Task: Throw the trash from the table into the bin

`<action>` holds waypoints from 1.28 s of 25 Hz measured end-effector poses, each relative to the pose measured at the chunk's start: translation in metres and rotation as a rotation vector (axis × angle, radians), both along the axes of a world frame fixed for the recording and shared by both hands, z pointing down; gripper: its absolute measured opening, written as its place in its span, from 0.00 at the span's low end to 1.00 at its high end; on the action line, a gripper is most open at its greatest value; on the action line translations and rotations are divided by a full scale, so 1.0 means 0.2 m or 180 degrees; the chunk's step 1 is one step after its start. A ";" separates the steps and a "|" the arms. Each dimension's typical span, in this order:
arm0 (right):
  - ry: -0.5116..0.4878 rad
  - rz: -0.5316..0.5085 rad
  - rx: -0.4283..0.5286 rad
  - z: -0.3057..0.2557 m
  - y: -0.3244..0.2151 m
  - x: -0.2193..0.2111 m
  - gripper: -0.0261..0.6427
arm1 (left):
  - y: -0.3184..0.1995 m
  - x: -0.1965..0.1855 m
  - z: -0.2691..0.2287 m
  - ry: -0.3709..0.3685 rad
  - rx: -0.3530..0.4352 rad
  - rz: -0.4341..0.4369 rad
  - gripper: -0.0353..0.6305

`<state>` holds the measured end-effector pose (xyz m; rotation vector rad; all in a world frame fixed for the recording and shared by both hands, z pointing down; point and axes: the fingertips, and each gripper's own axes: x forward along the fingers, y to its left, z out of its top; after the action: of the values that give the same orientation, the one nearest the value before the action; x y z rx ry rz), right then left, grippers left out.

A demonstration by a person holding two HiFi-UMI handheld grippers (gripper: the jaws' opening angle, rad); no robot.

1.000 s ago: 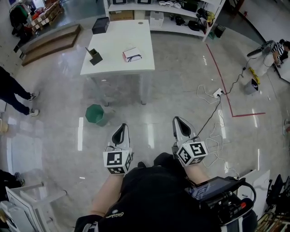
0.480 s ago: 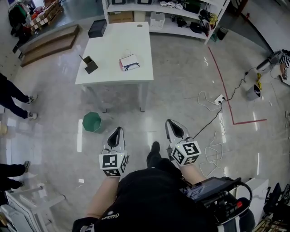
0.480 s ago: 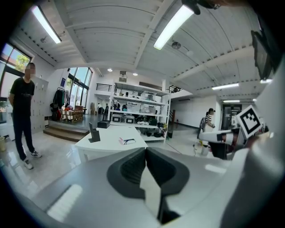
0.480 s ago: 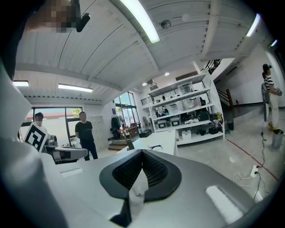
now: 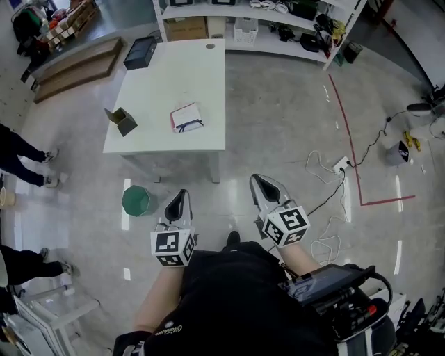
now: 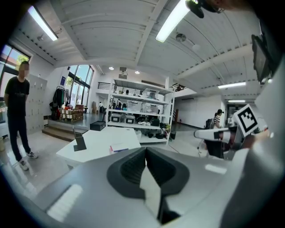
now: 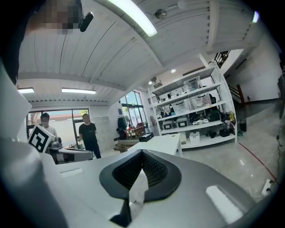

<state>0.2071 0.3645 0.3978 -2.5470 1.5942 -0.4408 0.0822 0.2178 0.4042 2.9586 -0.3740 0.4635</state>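
A white table (image 5: 163, 97) stands ahead of me in the head view. On it lie a white packet with red and dark print (image 5: 186, 117), an olive box (image 5: 121, 121), and a black box (image 5: 140, 52) at the far corner. A green bin (image 5: 136, 201) sits on the floor by the table's near left corner. My left gripper (image 5: 179, 195) and right gripper (image 5: 259, 182) are held level over the floor, short of the table. Both are shut with nothing between the jaws. The left gripper view shows its closed tips (image 6: 145, 149) with the table (image 6: 102, 142) and packet (image 6: 119, 148) beyond.
White cables (image 5: 327, 229) and a power strip (image 5: 341, 164) lie on the floor to the right, near a red tape line (image 5: 348, 139). Shelving (image 5: 264, 21) stands behind the table. A person's legs (image 5: 21, 149) are at the left, wooden steps (image 5: 76, 66) at the far left.
The table and the green bin have drawn nearer and lower in the head view as I walked forward. Both grippers stayed shut and travelled along with me.
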 end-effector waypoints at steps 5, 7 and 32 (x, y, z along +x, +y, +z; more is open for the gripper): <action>-0.0029 -0.0031 0.0032 -0.01 -0.09 0.23 0.04 | -0.09 0.17 0.01 -0.0059 0.0022 -0.0112 0.07; -0.0061 -0.0046 0.0015 0.03 -0.14 0.29 0.04 | -0.16 0.23 0.03 -0.0062 0.0016 -0.0154 0.07; -0.0209 0.0264 -0.0216 0.16 -1.09 1.01 0.04 | -1.11 1.12 0.32 -0.0418 -0.0355 0.0181 0.07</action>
<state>0.4093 0.1471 0.4288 -2.6074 1.4700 -0.5727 0.3054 -0.0050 0.4684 2.8452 -0.2684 0.6650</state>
